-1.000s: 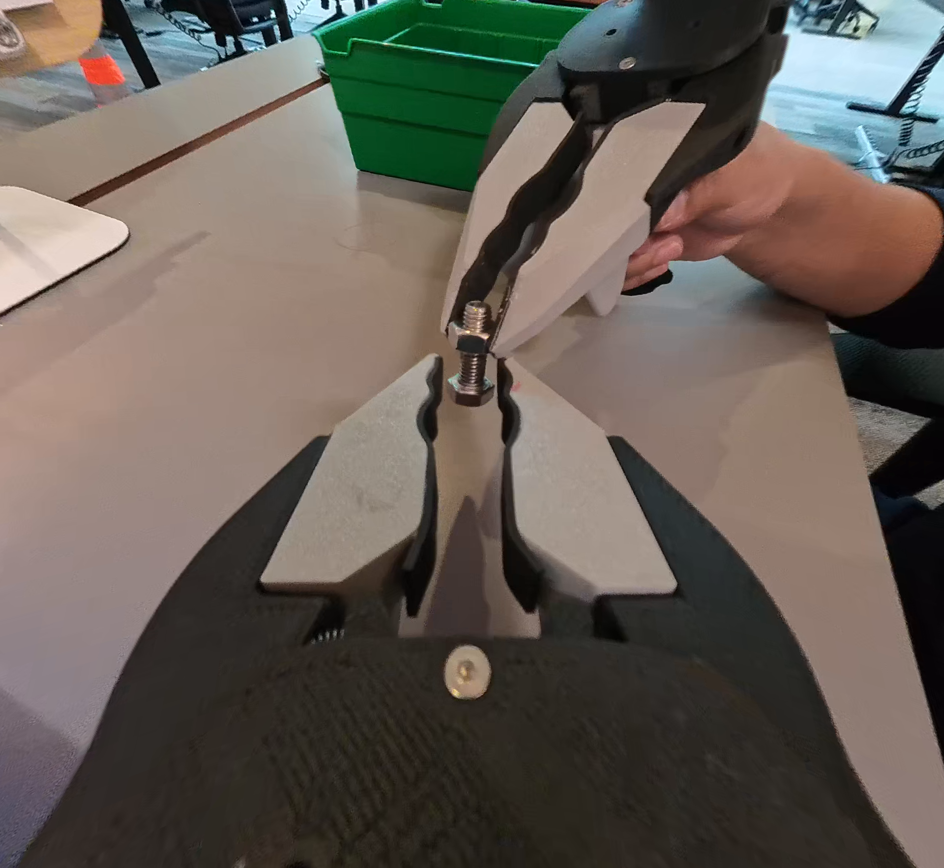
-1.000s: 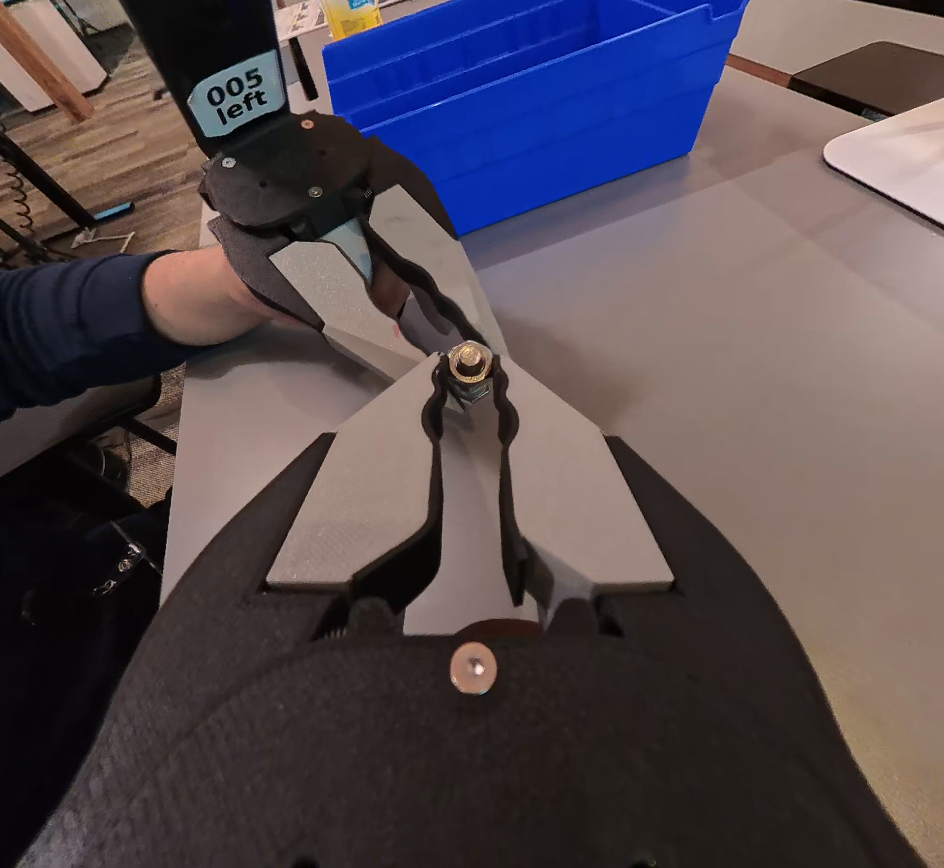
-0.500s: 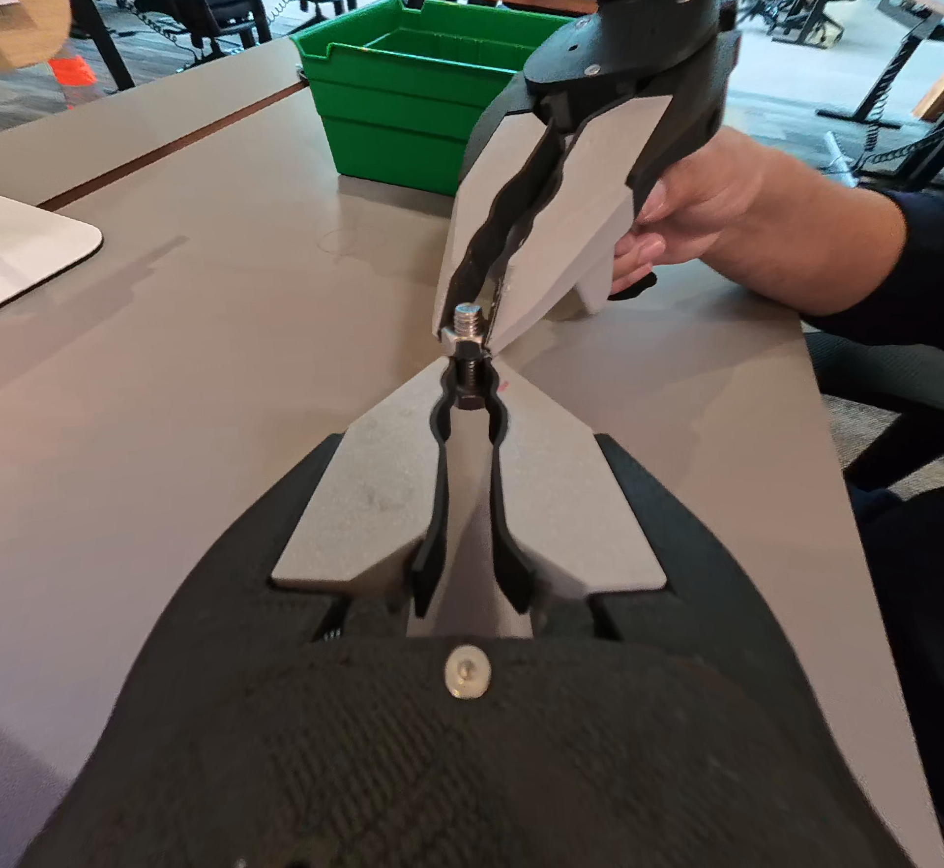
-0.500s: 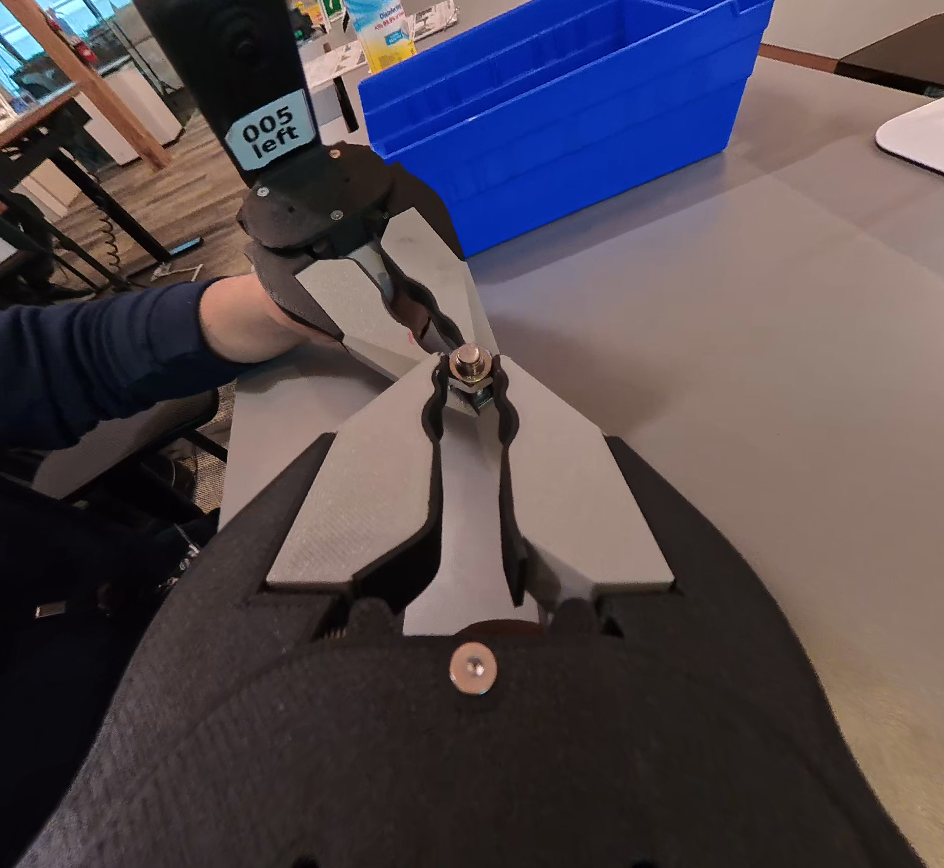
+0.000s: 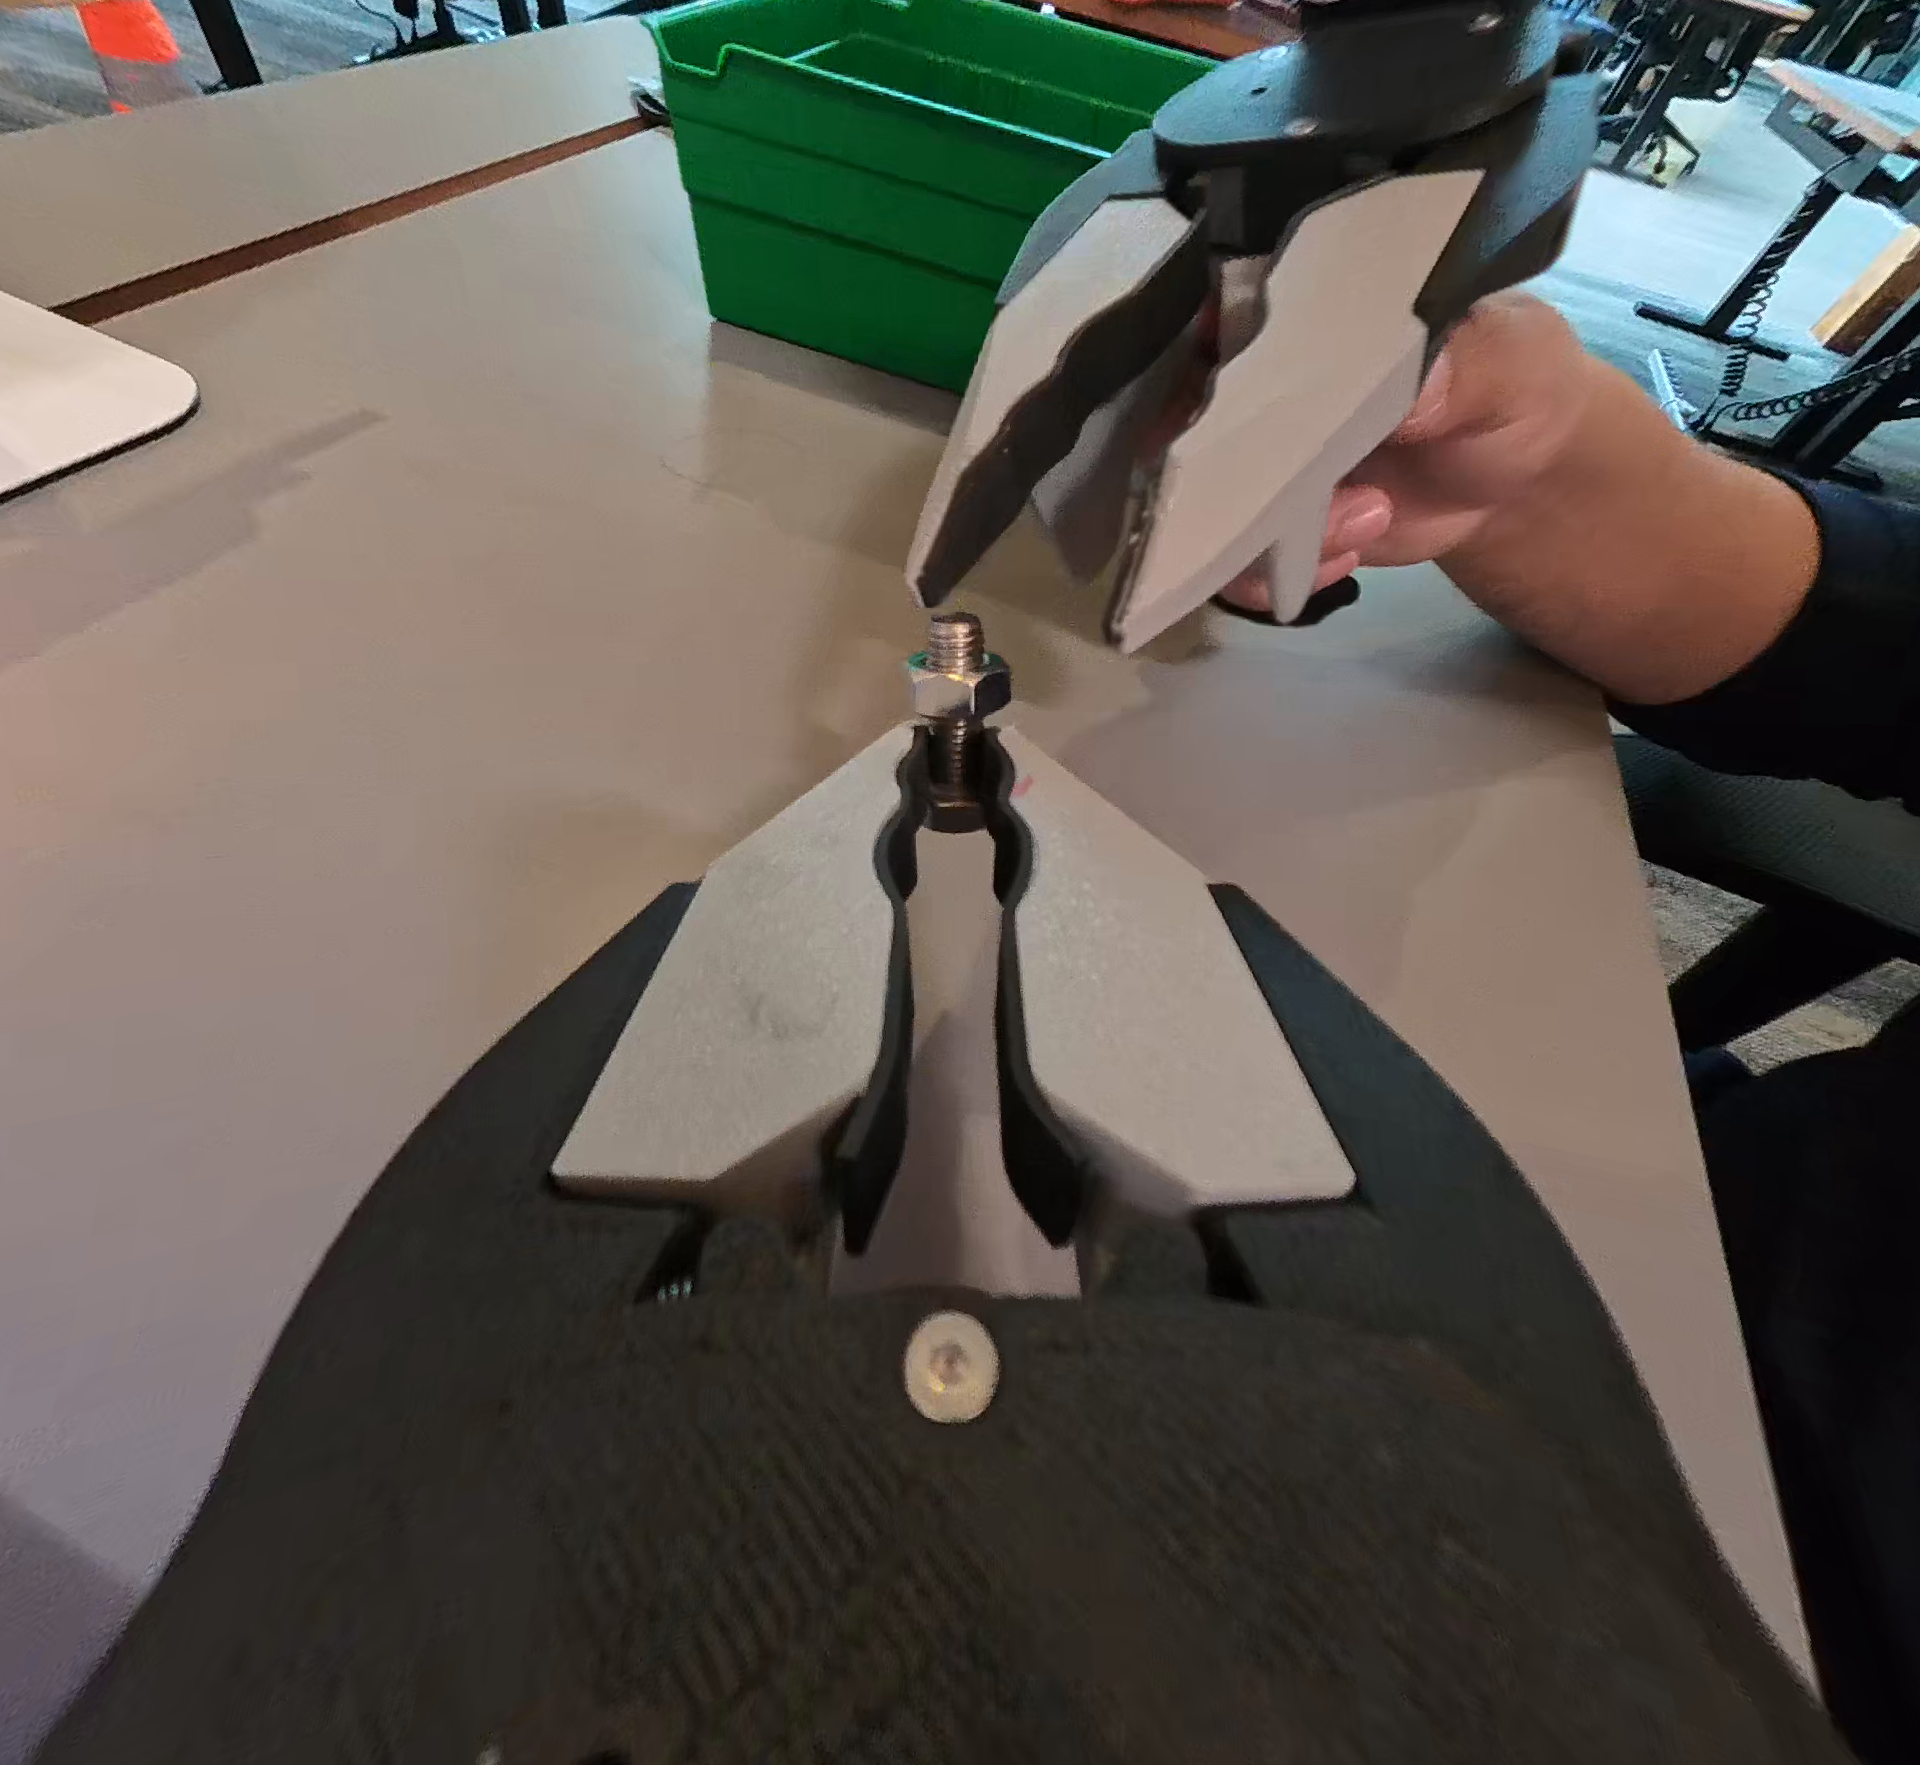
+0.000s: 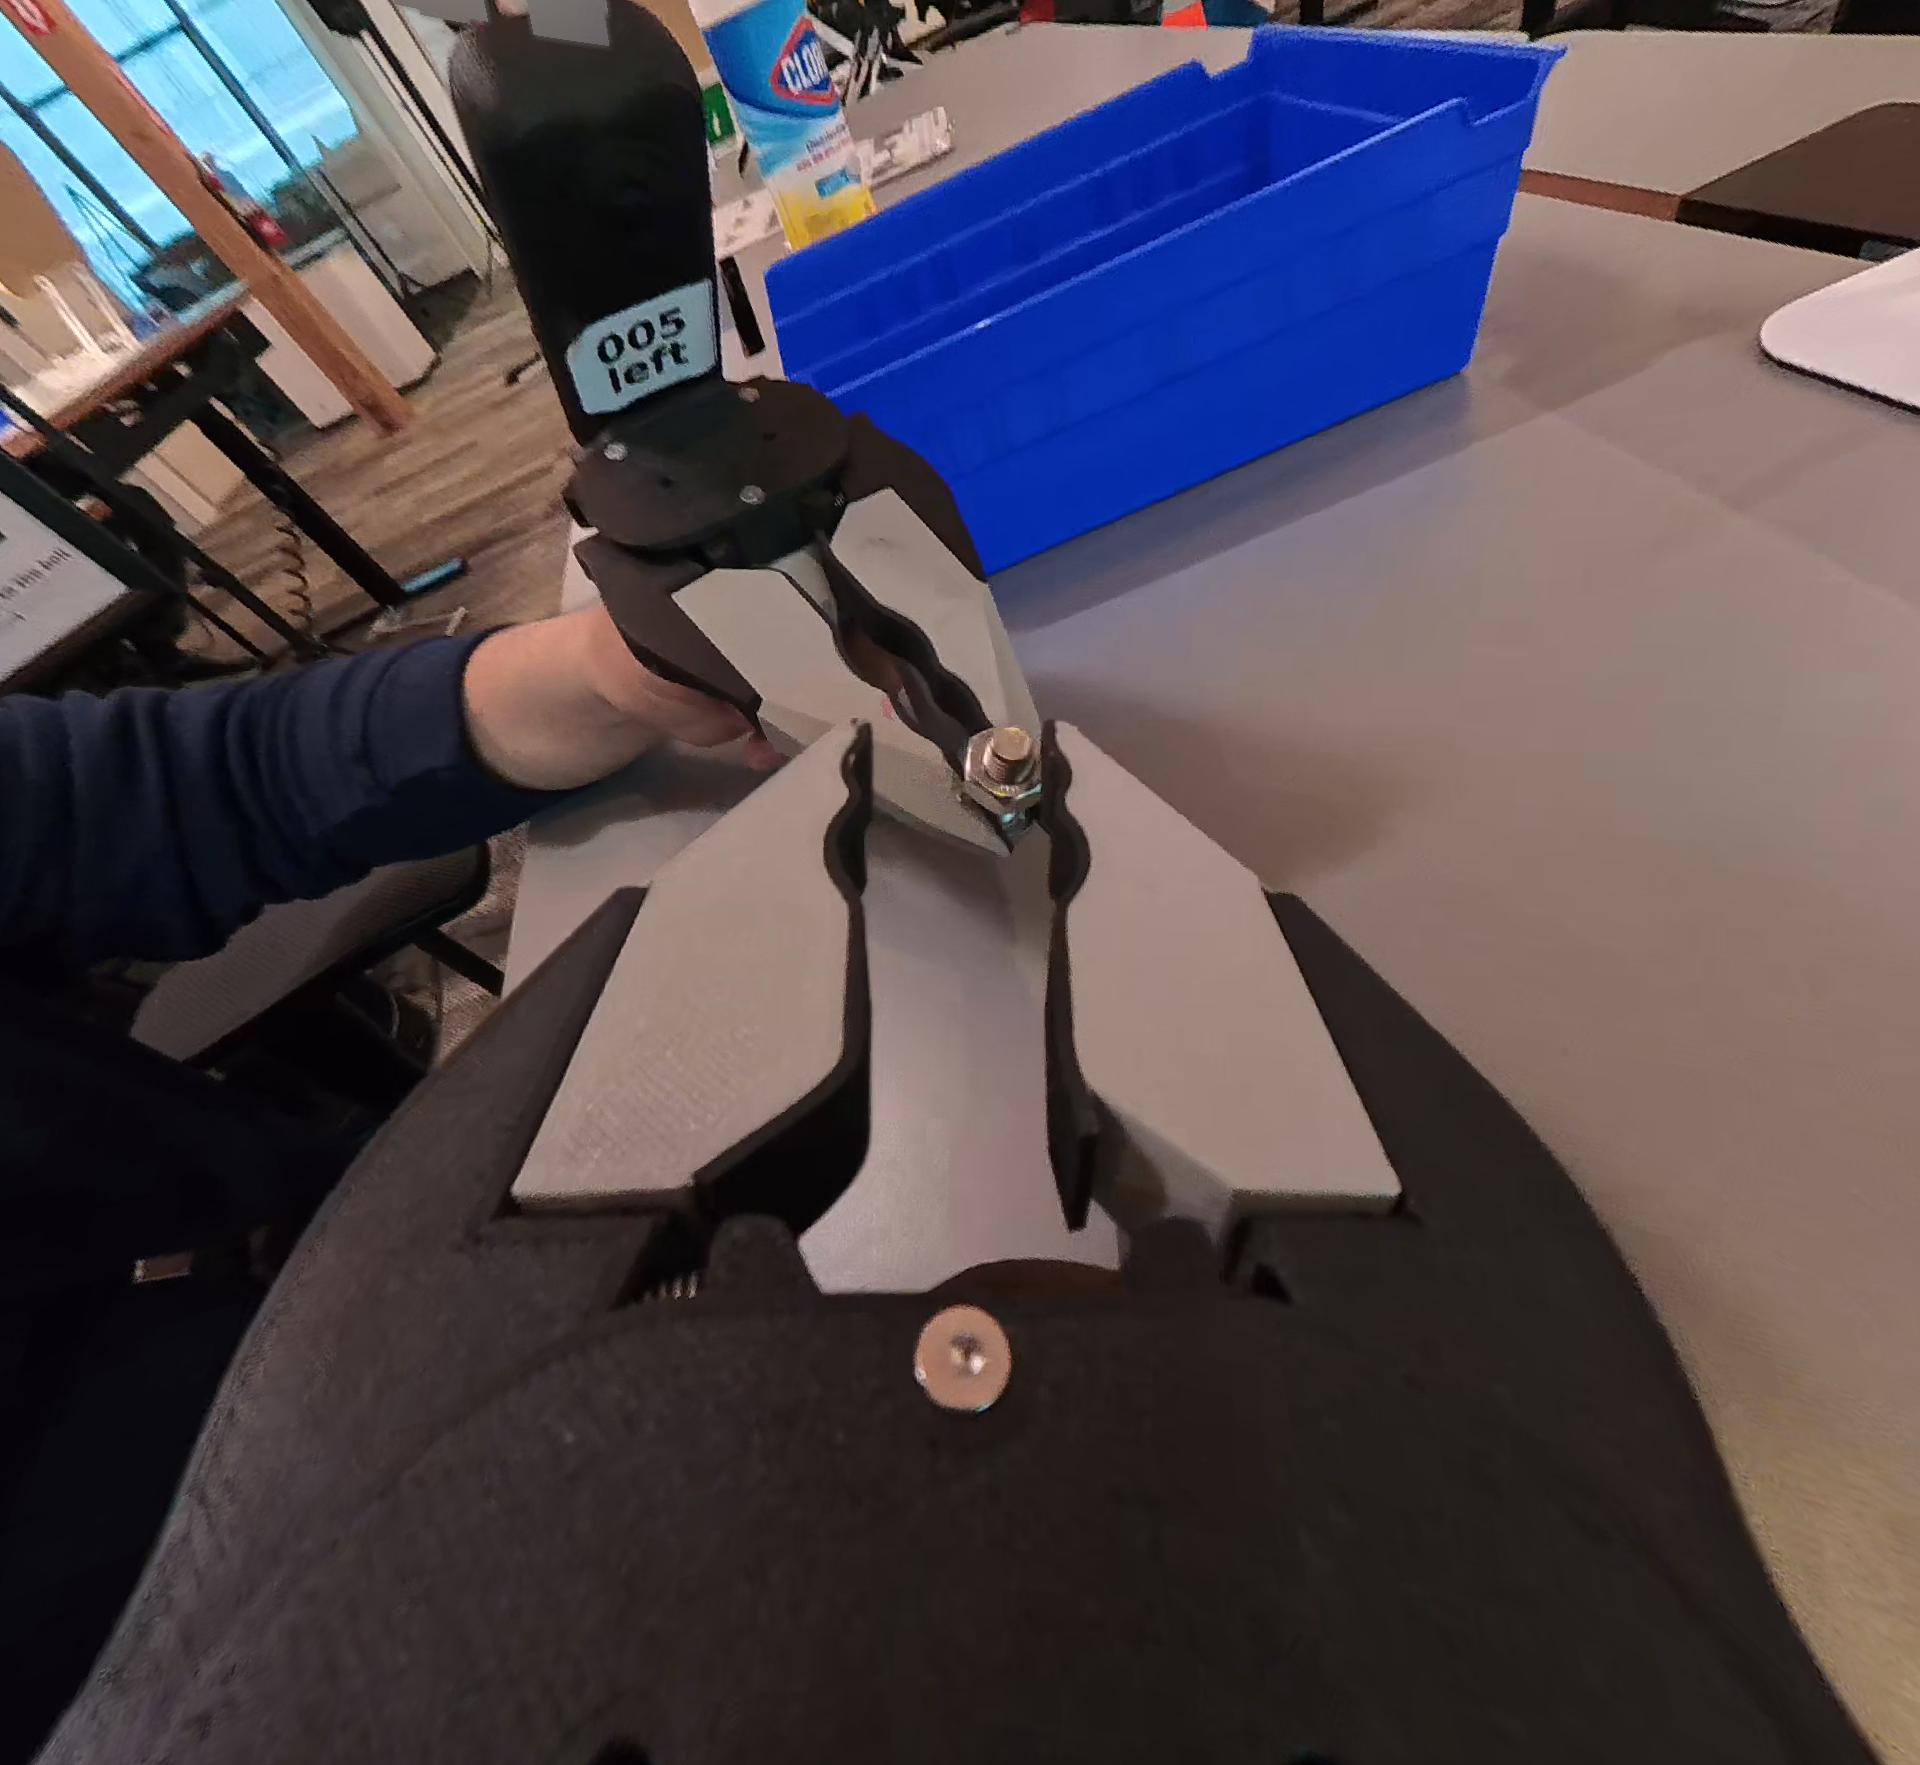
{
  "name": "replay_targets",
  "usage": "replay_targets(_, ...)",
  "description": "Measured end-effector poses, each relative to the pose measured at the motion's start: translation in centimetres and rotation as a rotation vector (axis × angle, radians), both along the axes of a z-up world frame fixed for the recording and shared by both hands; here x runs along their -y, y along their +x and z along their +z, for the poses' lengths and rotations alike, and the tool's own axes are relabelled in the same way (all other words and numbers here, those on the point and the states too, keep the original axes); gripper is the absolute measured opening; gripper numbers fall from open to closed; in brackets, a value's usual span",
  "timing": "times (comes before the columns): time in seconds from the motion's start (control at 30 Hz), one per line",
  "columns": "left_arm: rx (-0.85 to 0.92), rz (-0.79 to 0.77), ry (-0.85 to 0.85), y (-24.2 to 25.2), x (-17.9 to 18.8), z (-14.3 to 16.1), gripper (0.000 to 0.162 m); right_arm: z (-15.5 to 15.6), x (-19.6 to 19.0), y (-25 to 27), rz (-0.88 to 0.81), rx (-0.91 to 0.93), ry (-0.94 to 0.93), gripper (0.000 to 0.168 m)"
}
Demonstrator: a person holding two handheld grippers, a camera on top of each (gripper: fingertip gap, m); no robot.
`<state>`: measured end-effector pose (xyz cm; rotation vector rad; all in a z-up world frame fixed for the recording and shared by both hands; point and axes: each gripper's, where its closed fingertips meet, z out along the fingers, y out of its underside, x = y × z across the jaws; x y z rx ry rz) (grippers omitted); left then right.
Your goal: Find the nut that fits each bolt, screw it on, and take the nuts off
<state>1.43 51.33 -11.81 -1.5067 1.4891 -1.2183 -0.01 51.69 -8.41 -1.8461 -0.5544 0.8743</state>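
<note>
Left hand-held gripper (image 5: 957, 785) clamps upright bolt (image 5: 954, 728) — right hand-held gripper (image 5: 1023, 614) agape, seemingly just above.

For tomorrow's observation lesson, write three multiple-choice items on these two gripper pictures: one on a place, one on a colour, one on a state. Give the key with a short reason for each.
1. Where does the nut sit?
A. On the bolt, near its threaded end
B. Loose on the table
C. Inside the green bin

2. What colour is the bin behind the left gripper in the right wrist view?
A. Red
B. Blue
C. Yellow

3. What state is the right gripper in?
A. Shut on the nut
B. Shut on the bolt head
C. Open, holding nothing

Key:
1 A: the nut is threaded on the bolt, with a little thread showing past it.
2 B: the bin on the table behind that gripper is bright blue.
3 C: its fingers are spread, with the nut between them but ungripped, while the left gripper clamps the bolt's lower part.
</note>
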Motion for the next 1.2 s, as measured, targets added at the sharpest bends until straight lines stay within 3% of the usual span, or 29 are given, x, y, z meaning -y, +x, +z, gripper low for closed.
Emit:
replay_targets(0.27,0.046,-0.008,-0.019,-0.2,0.1,1.0,0.007,-1.3,-1.0,0.9,-0.087,0.124,0.016,0.036)
replay_targets(0.37,0.062,-0.003,-0.039,-0.4,-0.2,1.4,0.007,-1.8,-1.6,2.8,-0.161,0.160,-0.008,0.024)
replay_targets(0.5,0.045,-0.003,-0.024,-0.3,-0.1,1.0,0.007,0.4,-0.4,0.9,-0.055,0.014,0.038,0.029)
replay_targets(0.7,0.031,-0.002,0.007,-0.1,0.1,0.7,0.006,-1.5,-1.0,1.4,-0.106,0.153,0.009,0.041)
replay_targets(0.77,0.041,-0.003,-0.005,-0.3,-0.1,0.9,0.007,-2.1,-1.6,3.0,-0.172,0.149,-0.036,0.024)
replay_targets(0.9,0.037,0.001,0.017,-0.2,0.0,0.9,0.007,0.7,-0.3,0.9,-0.042,-0.037,0.018,0.029)
replay_targets(1.1,0.025,0.016,0.047,-0.1,-0.2,0.6,0.007,-2.0,-1.1,1.5,-0.116,0.135,-0.032,0.041)
replay_targets(1.13,0.033,0.014,0.037,-0.2,-0.2,0.7,0.007,-2.4,-1.4,2.4,-0.154,0.146,-0.058,0.029)
replay_targets(1.2,0.066,0.001,-0.007,-0.2,0.0,1.4,0.007,-1.8,-1.5,2.8,-0.163,0.126,-0.031,0.030)
